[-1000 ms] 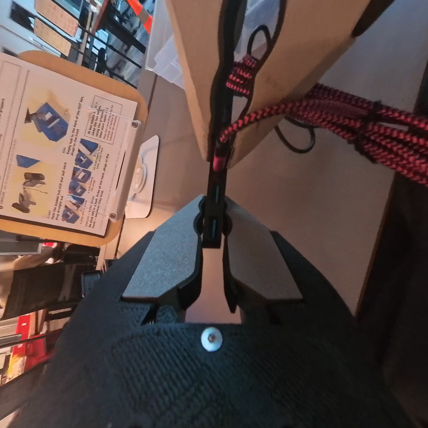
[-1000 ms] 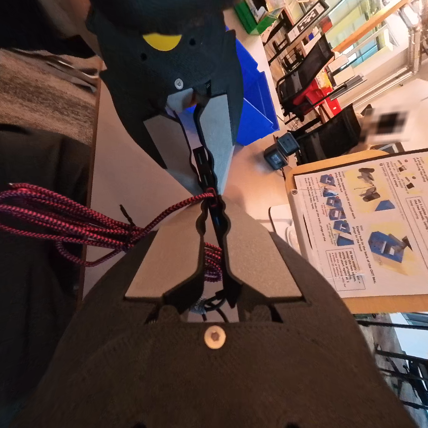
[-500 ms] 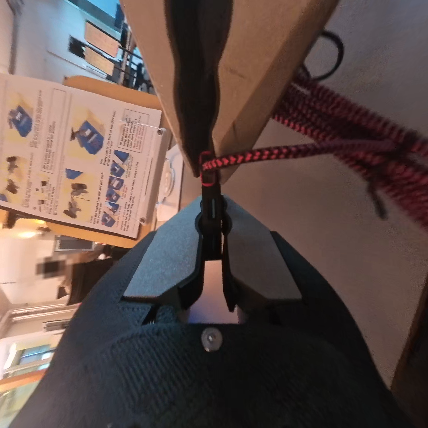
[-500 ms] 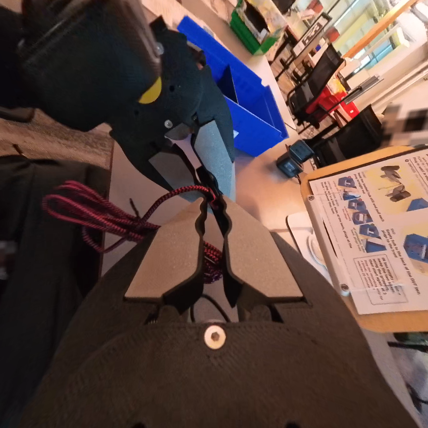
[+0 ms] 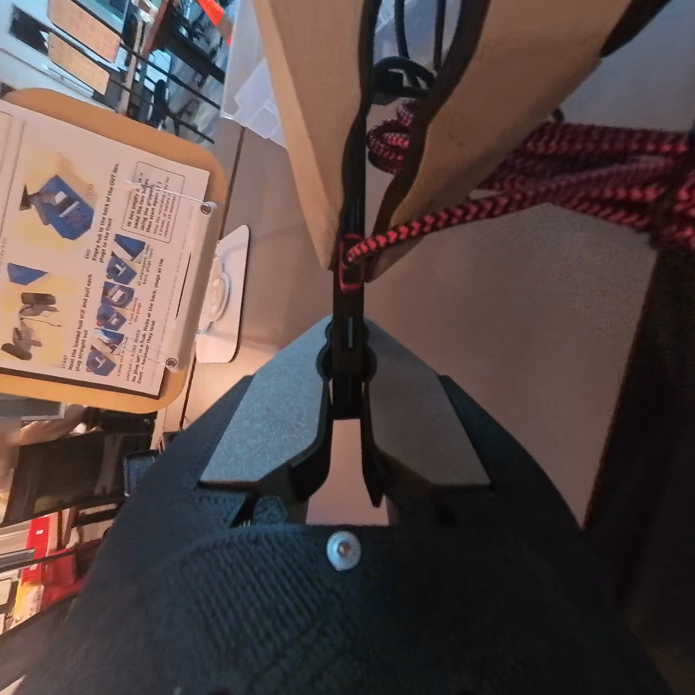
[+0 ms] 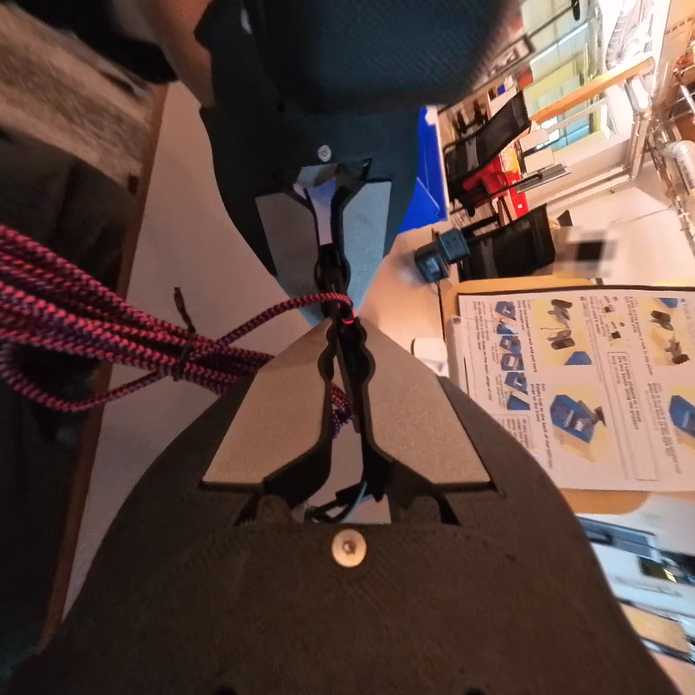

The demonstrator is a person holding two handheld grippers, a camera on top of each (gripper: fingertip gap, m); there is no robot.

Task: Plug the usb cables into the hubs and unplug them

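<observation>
My left gripper (image 5: 348,338) is shut on one end of a thin black usb hub (image 5: 349,361), seen edge-on. My right gripper (image 6: 346,334) faces it tip to tip and is shut where the red-rimmed plug (image 6: 348,317) of a red-and-black braided cable (image 6: 75,323) meets the hub. The plug (image 5: 349,267) sits at the right fingertips in the left wrist view. The cable (image 5: 564,161) hangs off in a tied bundle. The left gripper (image 6: 333,274) shows opposite in the right wrist view. Whether the plug is fully seated is hidden.
Both grippers are held above a light table (image 5: 507,338). An instruction sheet on a wooden board (image 6: 583,376) stands beside it, with a white pad (image 5: 225,293) next to it. A blue bin (image 6: 425,180) and a black power adapter (image 6: 443,252) lie farther back. The gap from one gripper's tips to the other's is roughly 6 cm.
Both views tilted and swung back as the hands turned. Both grippers stay shut, and the plug stays at the hub between the two sets of fingertips.
</observation>
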